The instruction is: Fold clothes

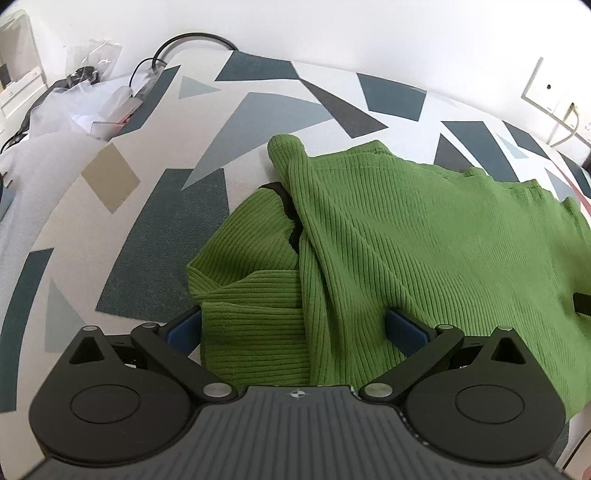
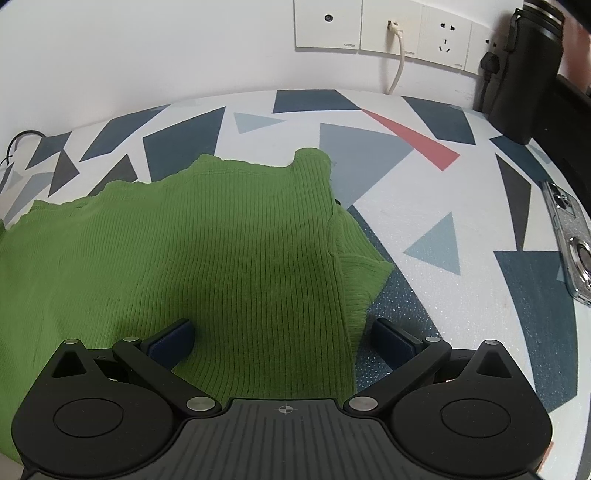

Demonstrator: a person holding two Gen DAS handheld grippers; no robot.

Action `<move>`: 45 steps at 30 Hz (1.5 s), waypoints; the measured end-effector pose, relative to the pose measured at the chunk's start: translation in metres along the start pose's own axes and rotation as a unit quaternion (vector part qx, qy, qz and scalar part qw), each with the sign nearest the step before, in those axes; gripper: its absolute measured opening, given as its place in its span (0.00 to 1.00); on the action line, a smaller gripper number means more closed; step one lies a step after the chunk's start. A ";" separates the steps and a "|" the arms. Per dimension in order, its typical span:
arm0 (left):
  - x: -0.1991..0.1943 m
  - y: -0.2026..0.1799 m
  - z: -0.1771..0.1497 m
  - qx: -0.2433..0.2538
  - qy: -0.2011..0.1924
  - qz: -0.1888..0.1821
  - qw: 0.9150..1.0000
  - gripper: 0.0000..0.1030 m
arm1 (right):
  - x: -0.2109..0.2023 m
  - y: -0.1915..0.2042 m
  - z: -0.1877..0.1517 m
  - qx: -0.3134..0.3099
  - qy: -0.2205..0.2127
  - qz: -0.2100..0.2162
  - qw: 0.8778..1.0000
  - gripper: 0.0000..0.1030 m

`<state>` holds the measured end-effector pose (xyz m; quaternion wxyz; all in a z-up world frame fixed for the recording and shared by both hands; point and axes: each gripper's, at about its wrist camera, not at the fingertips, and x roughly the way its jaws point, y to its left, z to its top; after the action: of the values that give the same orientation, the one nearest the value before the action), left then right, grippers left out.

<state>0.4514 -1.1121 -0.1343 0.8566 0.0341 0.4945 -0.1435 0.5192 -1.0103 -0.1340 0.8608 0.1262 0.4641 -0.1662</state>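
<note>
A green ribbed garment (image 1: pixel 388 240) lies on the patterned table (image 1: pixel 159 229), partly folded over itself, with a black trim showing at a seam. My left gripper (image 1: pixel 293 328) is open, its blue pads (image 1: pixel 184 328) straddling the garment's near left edge. In the right wrist view the same garment (image 2: pixel 207 251) fills the left and middle. My right gripper (image 2: pixel 282 341) is open, its left pad (image 2: pixel 173 341) resting over the cloth and its right pad (image 2: pixel 391 343) over the bare table beside the garment's right edge.
Clear plastic bags and black cables (image 1: pixel 96 96) lie at the table's far left. A black bottle (image 2: pixel 528 70) stands at the far right by wall sockets (image 2: pixel 402 29). A phone in a clear case (image 2: pixel 569 240) lies at the right edge.
</note>
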 end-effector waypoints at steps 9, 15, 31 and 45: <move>-0.004 -0.002 -0.009 0.008 -0.018 -0.004 1.000 0.99 | -0.003 0.005 -0.007 -0.004 -0.022 0.005 1.000 0.97; -0.003 0.000 -0.011 0.008 -0.031 -0.005 0.999 1.00 | -0.001 0.008 -0.006 0.000 -0.026 0.007 1.000 0.99; -0.001 -0.002 -0.008 0.006 -0.032 -0.004 0.999 1.00 | -0.003 0.016 -0.004 -0.017 -0.048 0.030 0.998 0.83; -0.010 -0.031 0.007 0.069 -0.029 -0.044 0.996 0.29 | -0.010 0.035 -0.010 0.004 -0.063 0.055 0.996 0.28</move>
<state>0.4438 -1.1405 -0.1198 0.8591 0.0674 0.4591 -0.2158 0.5208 -0.9733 -0.1285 0.8958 0.1443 0.4004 -0.1278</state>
